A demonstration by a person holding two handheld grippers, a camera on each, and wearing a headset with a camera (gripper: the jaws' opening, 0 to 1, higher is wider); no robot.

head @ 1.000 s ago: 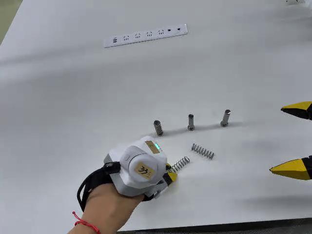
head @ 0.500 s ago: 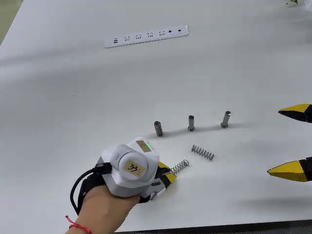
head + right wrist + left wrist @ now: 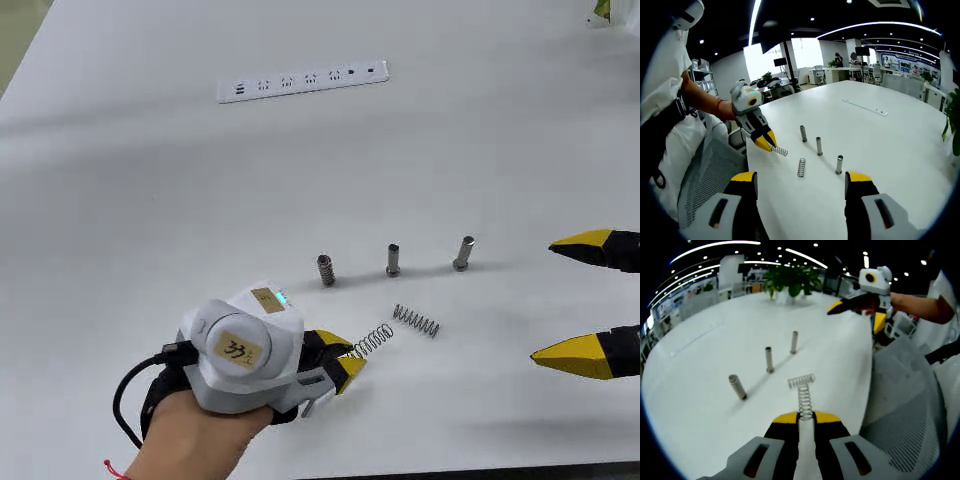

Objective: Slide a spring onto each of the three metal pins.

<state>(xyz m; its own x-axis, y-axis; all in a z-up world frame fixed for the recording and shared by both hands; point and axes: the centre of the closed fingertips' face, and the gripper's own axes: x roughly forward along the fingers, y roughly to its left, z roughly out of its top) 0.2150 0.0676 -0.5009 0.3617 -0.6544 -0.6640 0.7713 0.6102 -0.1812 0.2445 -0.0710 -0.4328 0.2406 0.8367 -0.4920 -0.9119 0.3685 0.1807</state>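
**Steel spring pinched in the left gripper, pointing at the pins**

Steel coils stick out ahead of the left gripper (image 3: 350,362), whose yellow jaws are clenched on the near end of the held spring (image 3: 371,340). Its long axis runs forward, away from the hand and low over the table (image 3: 150,200). It points roughly toward the row of three upright pins.

The left pin (image 3: 325,270) already wears a spring. The middle pin (image 3: 393,259) and the right pin (image 3: 464,253) stand bare. In the left gripper view the middle pin lies ahead and a little to the left of the spring's free end. The next move probably means tipping that end up and over a pin top.

A loose spring (image 3: 415,320) lies flat on the table, crosswise just past the held spring's free end and short of the pins.

The left gripper is the nearer of the two to the pins. The right gripper (image 3: 542,298) hangs well off to the right, jaws spread wide, holding and touching nothing.
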